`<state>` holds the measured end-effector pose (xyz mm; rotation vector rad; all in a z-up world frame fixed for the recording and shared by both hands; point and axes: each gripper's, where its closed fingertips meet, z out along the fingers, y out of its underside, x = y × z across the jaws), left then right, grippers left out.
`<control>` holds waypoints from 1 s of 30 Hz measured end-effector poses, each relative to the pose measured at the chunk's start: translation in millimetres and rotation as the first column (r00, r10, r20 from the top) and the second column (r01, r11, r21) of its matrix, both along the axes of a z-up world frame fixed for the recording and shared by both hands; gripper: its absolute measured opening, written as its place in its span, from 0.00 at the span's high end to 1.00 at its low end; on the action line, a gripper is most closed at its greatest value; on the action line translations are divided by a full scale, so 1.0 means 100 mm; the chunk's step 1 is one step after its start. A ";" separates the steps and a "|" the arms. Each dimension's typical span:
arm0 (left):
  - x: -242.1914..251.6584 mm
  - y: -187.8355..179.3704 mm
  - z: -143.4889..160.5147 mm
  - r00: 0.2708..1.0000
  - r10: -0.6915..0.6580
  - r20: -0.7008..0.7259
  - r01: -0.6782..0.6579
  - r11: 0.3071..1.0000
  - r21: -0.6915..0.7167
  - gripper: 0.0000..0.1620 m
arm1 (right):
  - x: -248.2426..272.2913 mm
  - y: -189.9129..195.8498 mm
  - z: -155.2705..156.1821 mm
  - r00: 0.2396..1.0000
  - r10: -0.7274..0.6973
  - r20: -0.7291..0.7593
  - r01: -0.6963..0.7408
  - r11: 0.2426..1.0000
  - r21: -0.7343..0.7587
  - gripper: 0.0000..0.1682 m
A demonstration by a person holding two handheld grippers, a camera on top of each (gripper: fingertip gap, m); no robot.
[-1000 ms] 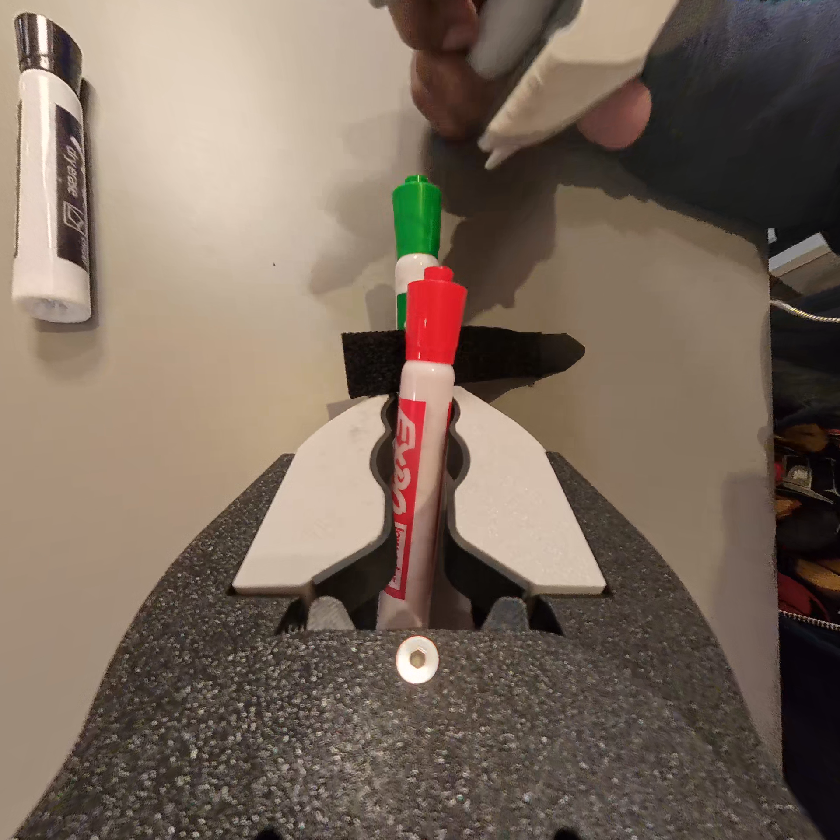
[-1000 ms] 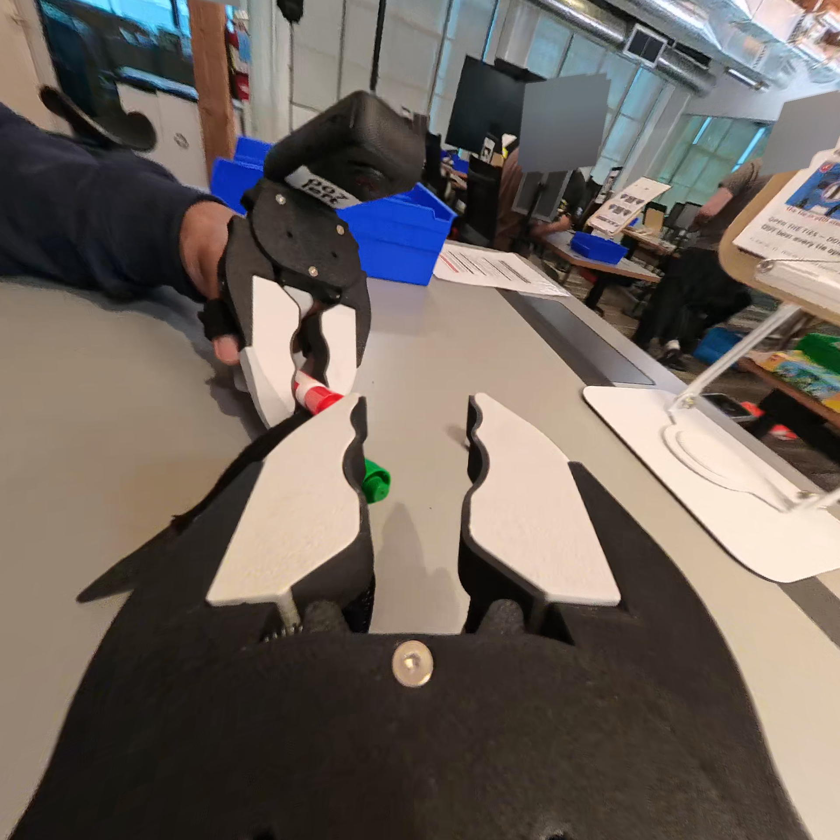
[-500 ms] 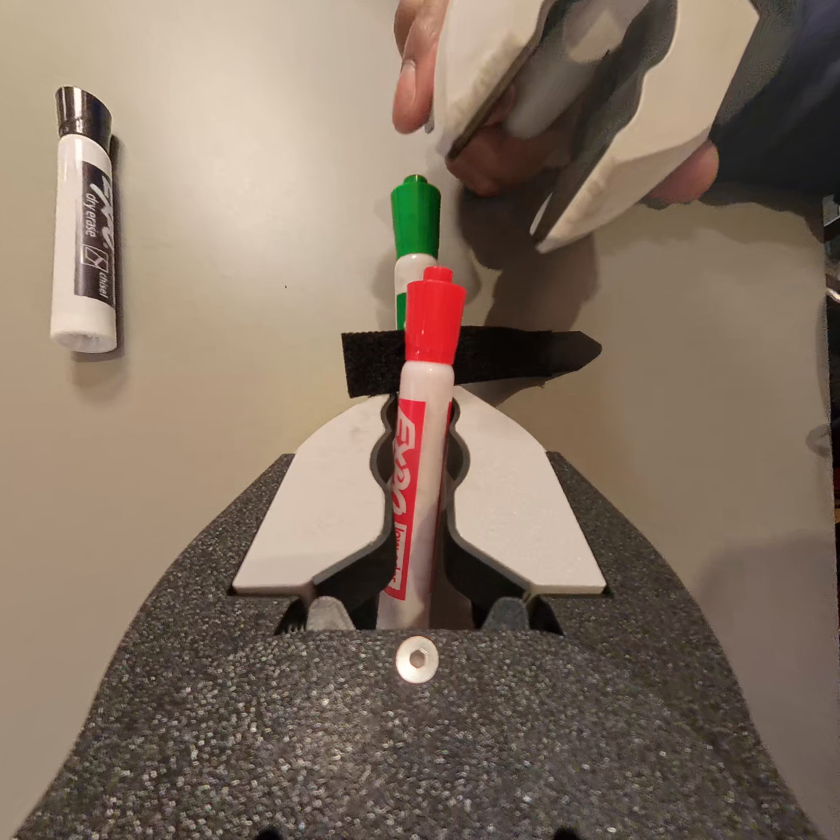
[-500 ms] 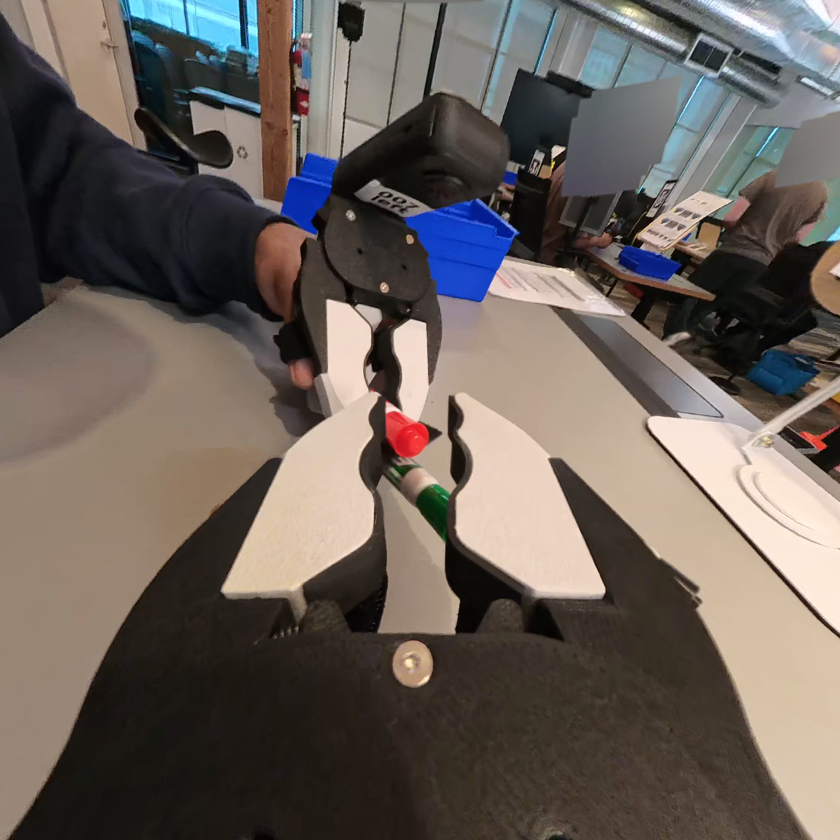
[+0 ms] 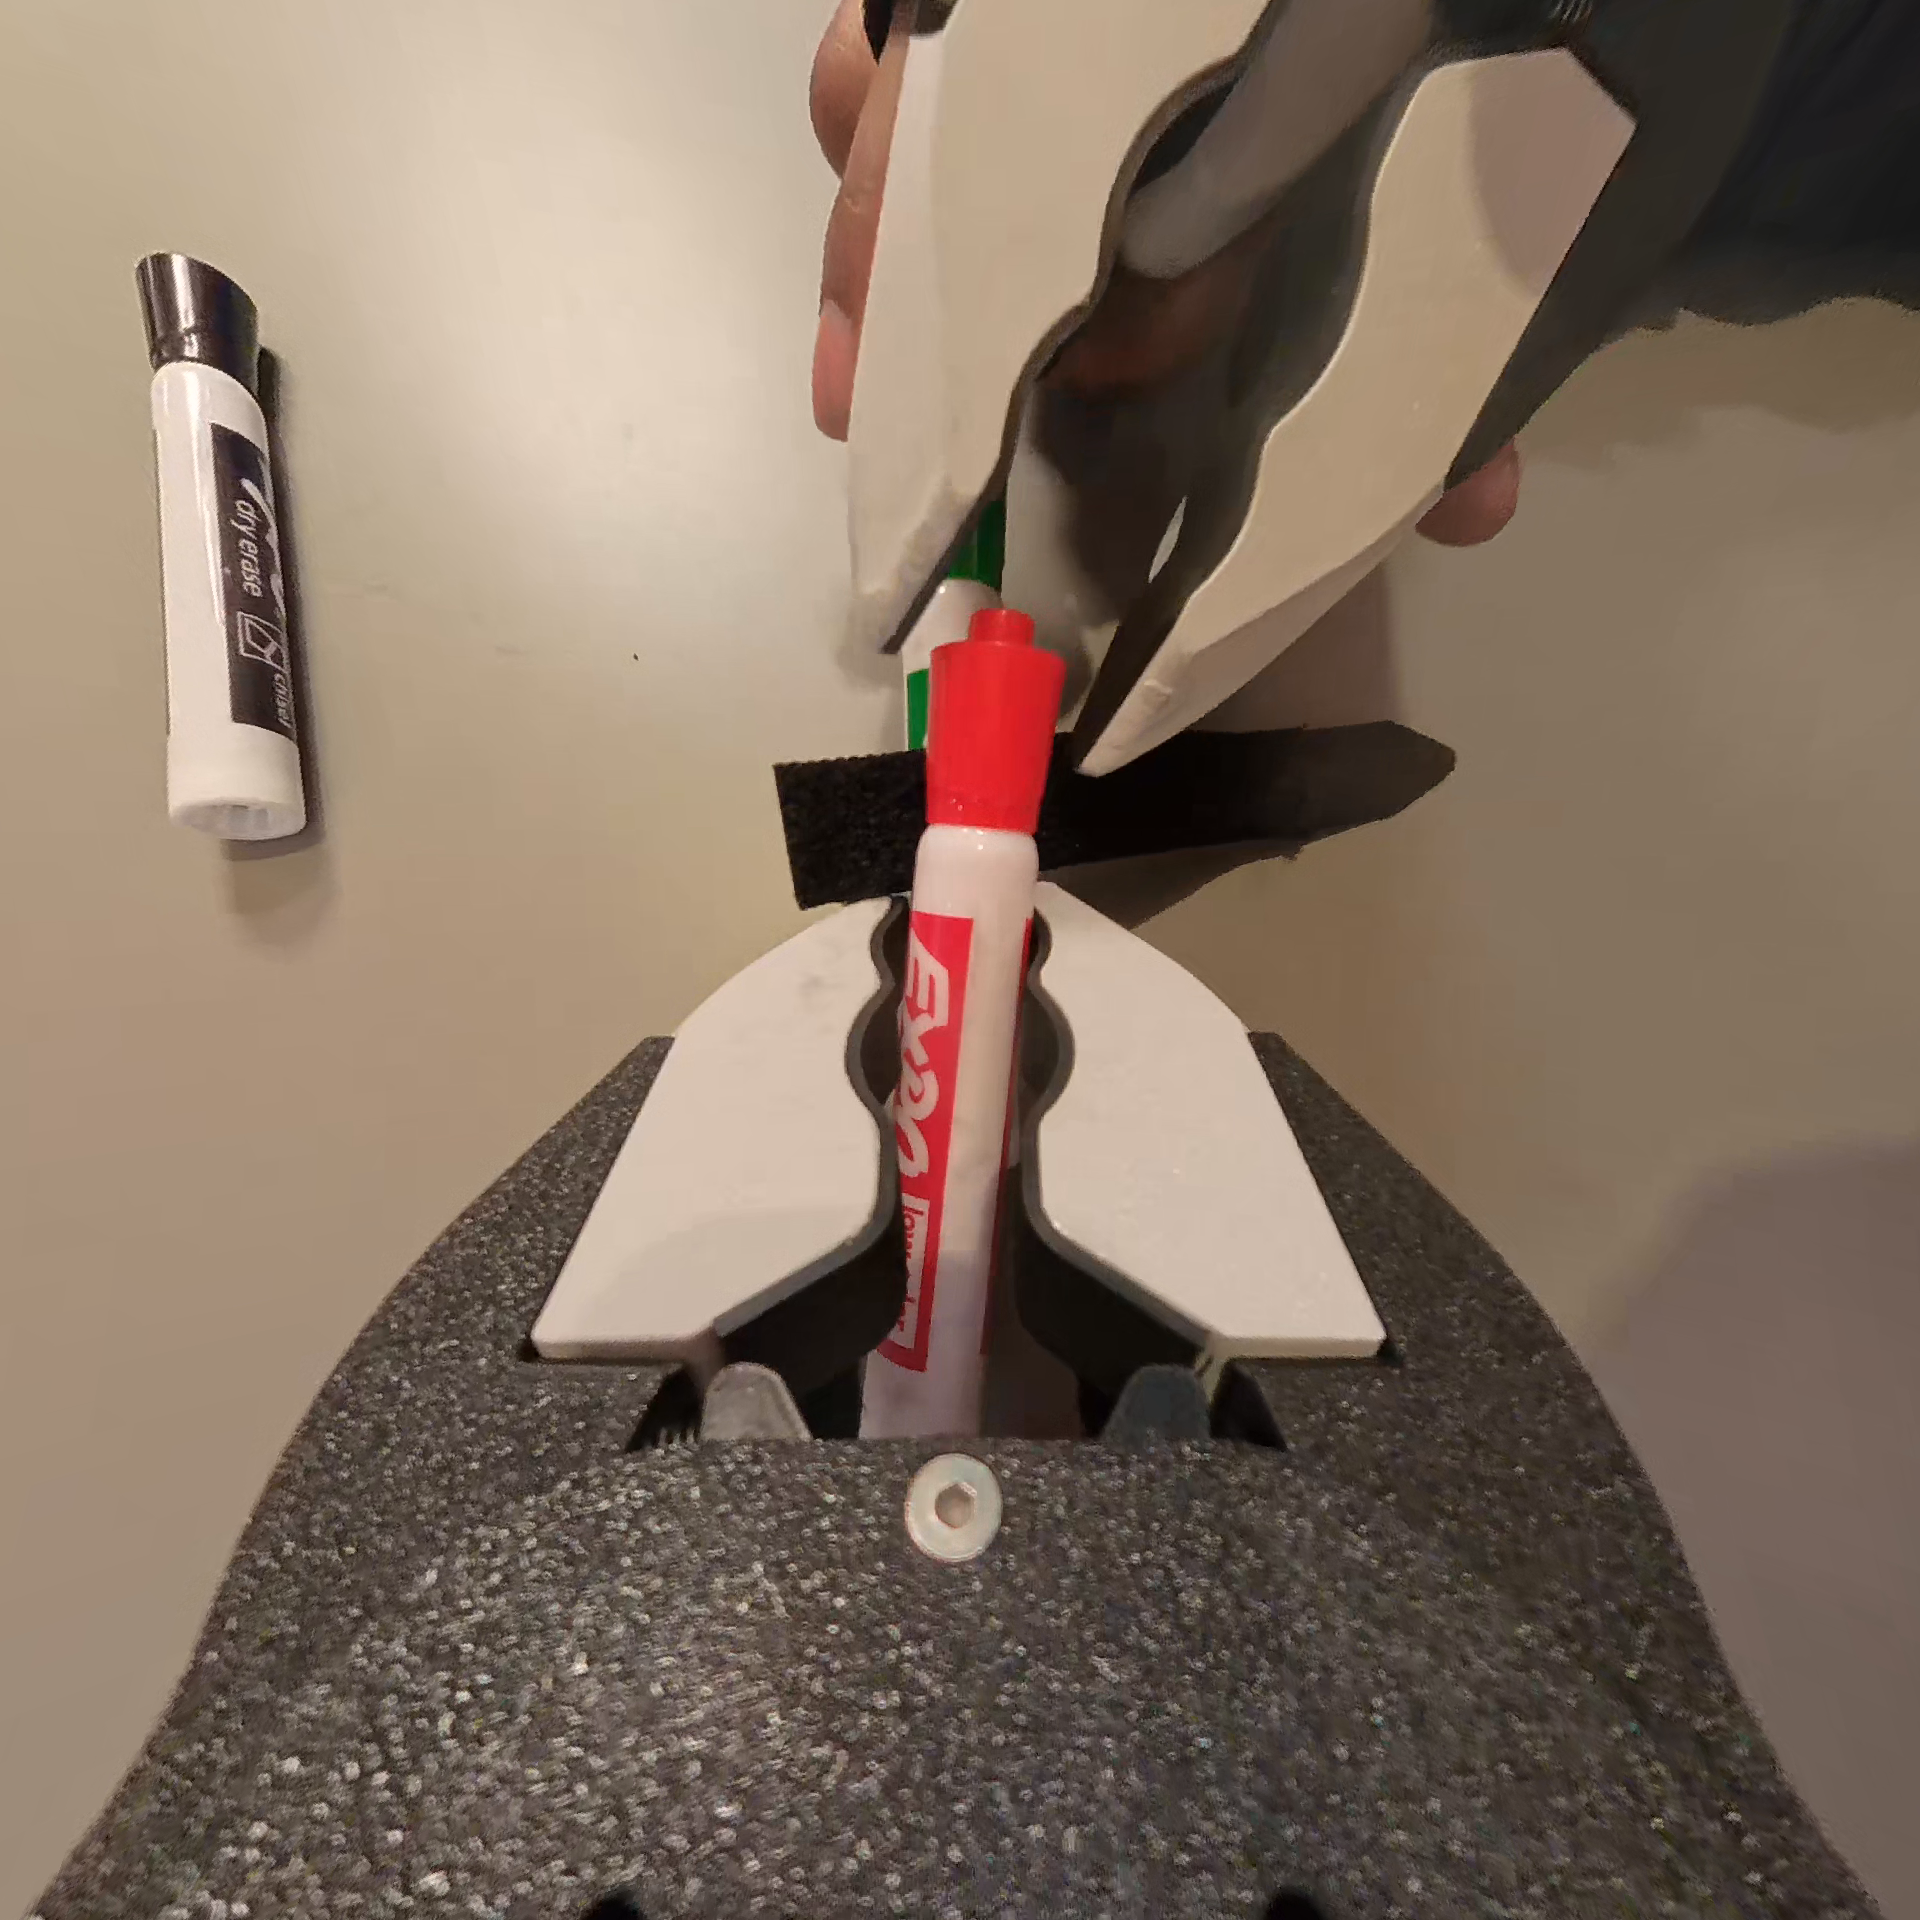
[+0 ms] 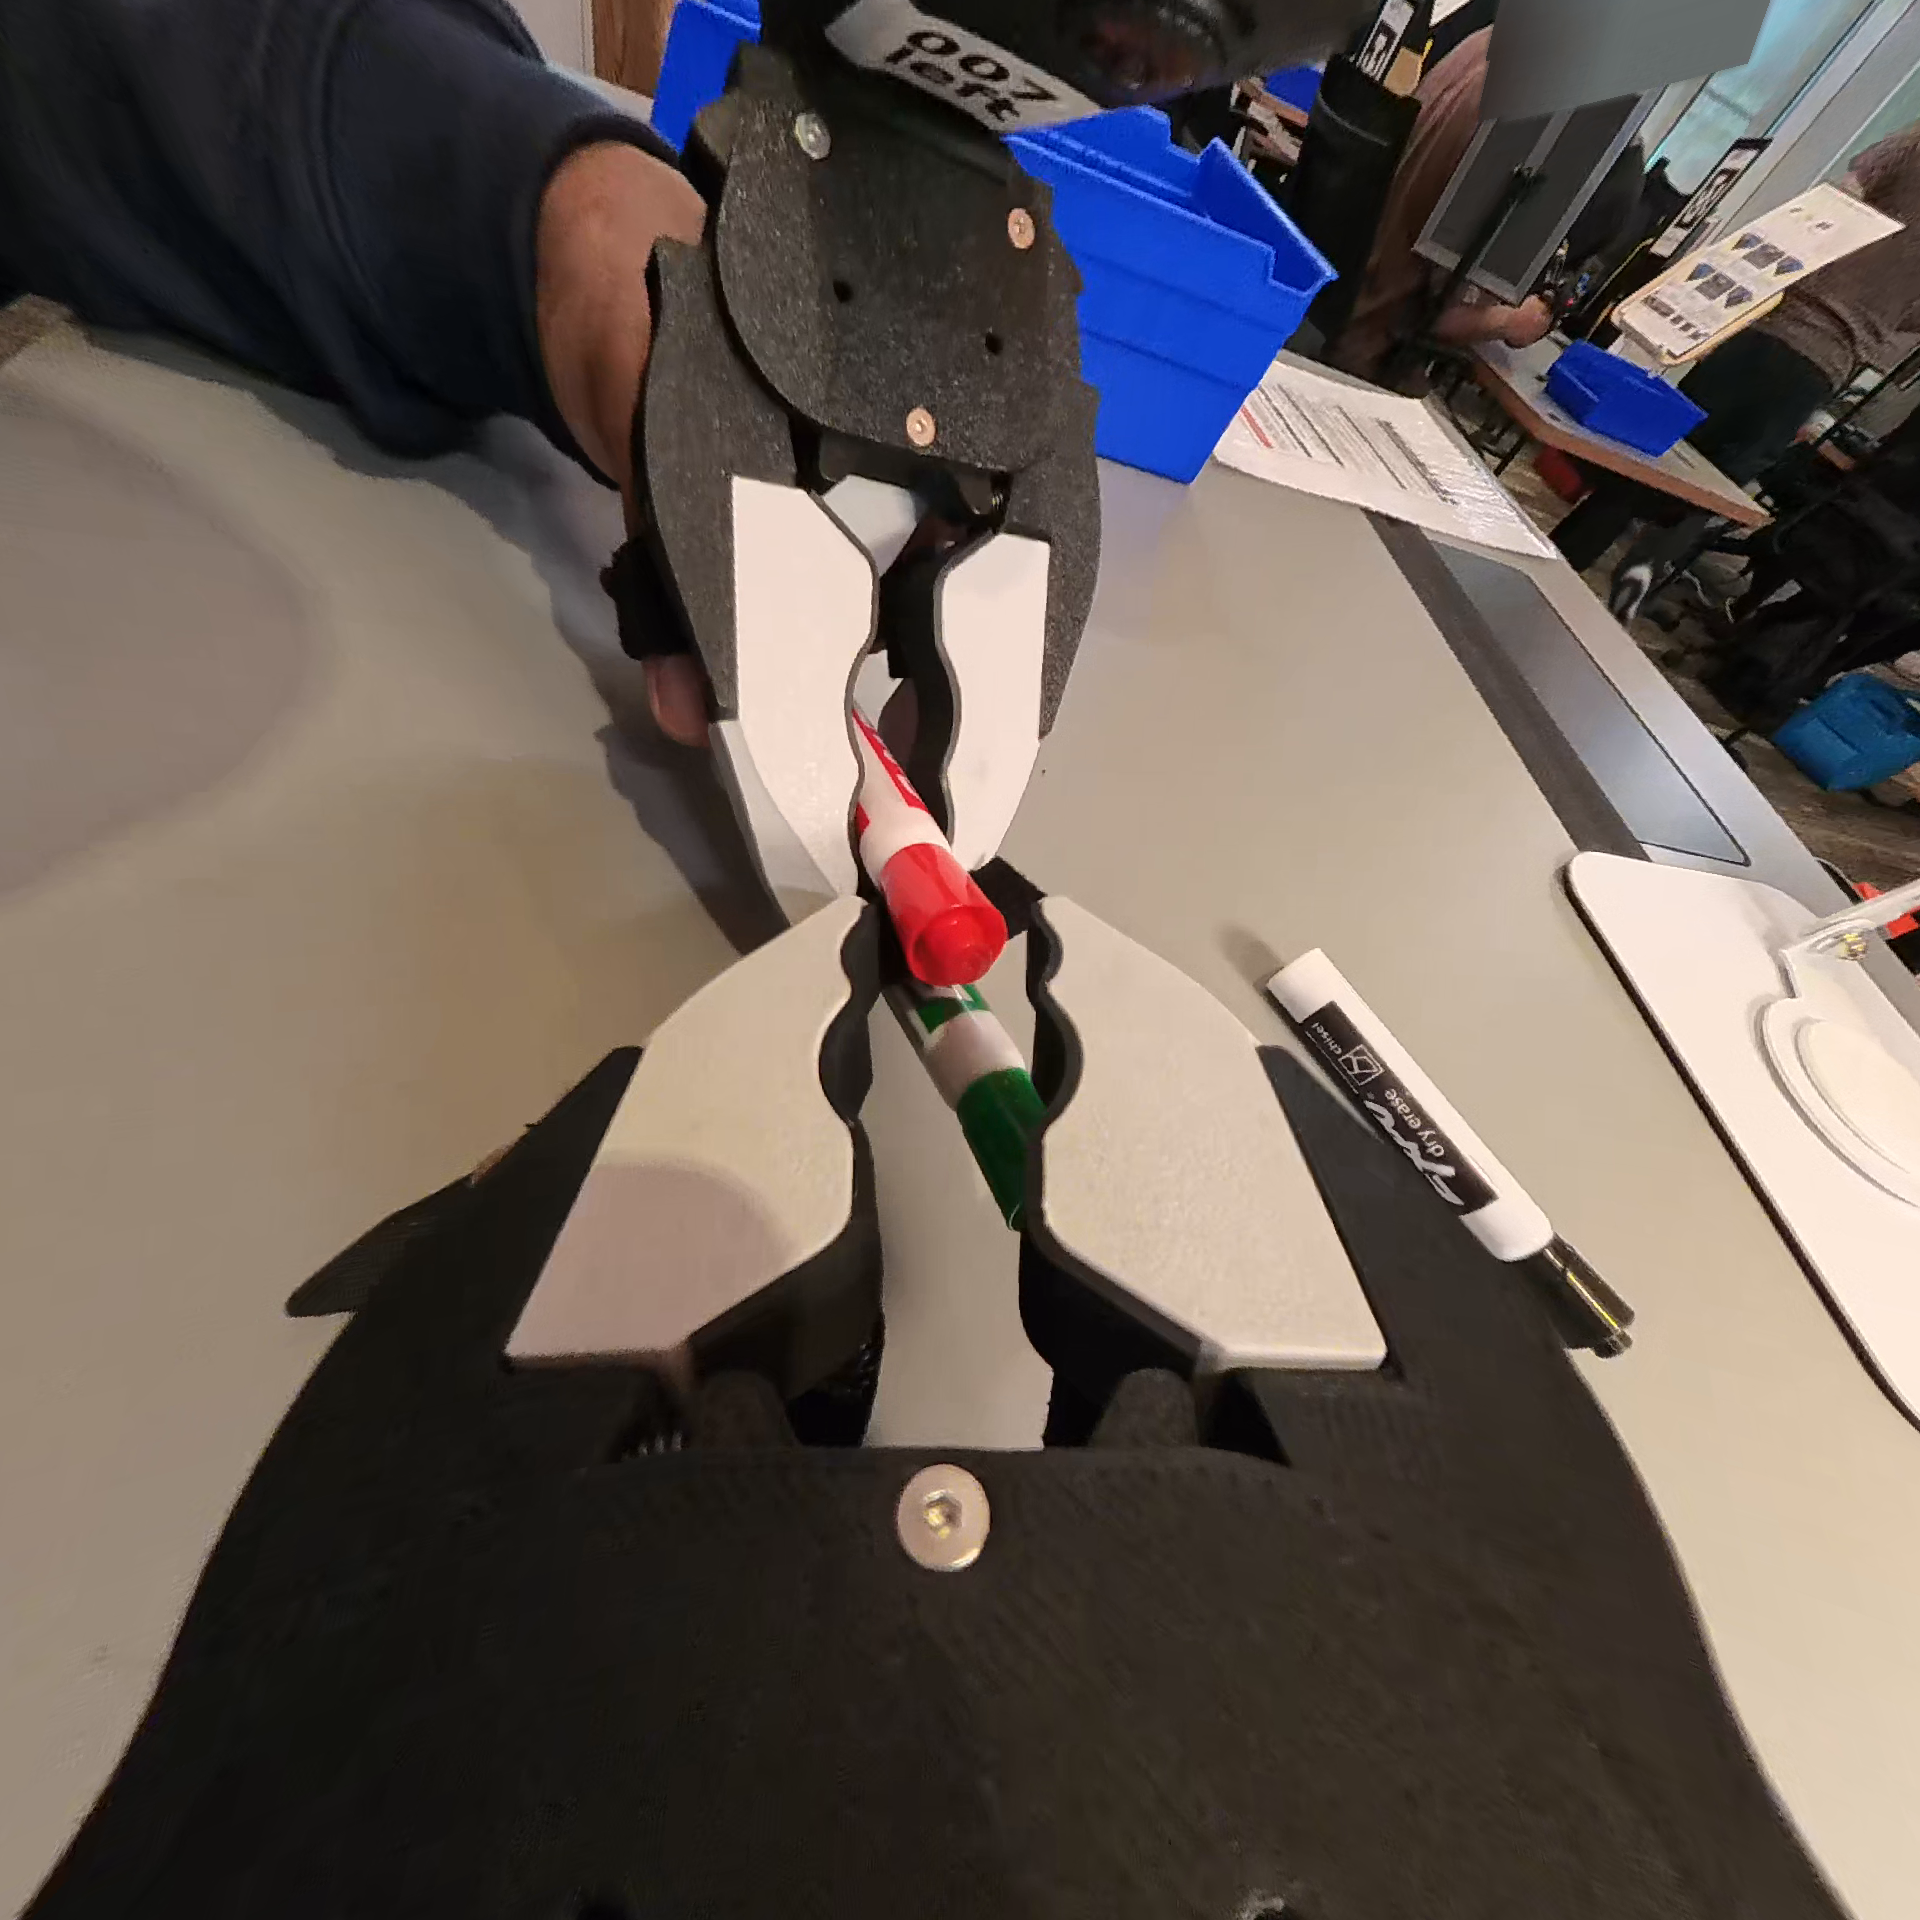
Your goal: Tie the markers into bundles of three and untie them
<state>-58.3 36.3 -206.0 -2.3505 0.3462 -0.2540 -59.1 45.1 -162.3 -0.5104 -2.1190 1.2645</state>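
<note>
- Two markers meet over the strap [image 5: 1195, 800]: the left gripper [image 5: 956, 925] clamps the red marker [image 5: 977, 831]; the green marker [image 6: 982, 1091] lies on the table [image 6: 312, 935] between the right gripper's [image 6: 951, 914] parted fingers.
- Closing could hit the red cap and knock green off the strap.
- Far left, the black marker [image 5: 223, 582] lies apart.

Lettered surfaces, wording withheld. You are looking at a red printed label running along the red marker [image 5: 964, 1091]. White lettering on a black label is lying along the black marker [image 5: 231, 582] on the desk [image 5: 520, 312]. A green printed band is showing on the green marker [image 6: 971, 1060]. A white sticker [image 6: 961, 78] with black characters is sitting on the left gripper [image 6: 909, 868]. A printed sheet [image 6: 1371, 447] is lying farther along the desk, and a poster [image 6: 1756, 260] is standing beyond it, too small to read.
</note>
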 end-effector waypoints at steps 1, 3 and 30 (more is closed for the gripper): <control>0.00 0.00 0.00 1.000 -0.001 -0.001 0.001 1.000 0.000 0.88 | 0.00 -0.01 -0.01 1.000 0.004 0.004 -0.004 1.000 0.007 0.85; 0.01 0.00 -0.01 1.000 -0.007 -0.006 0.007 1.000 -0.003 0.88 | 0.00 -0.01 -0.03 1.000 0.005 0.011 -0.005 1.000 0.019 0.87; -0.04 -0.02 -0.01 1.000 -0.003 0.029 0.003 1.000 0.002 0.88 | 0.04 0.34 0.04 0.998 0.021 0.051 -0.018 0.998 -0.058 0.88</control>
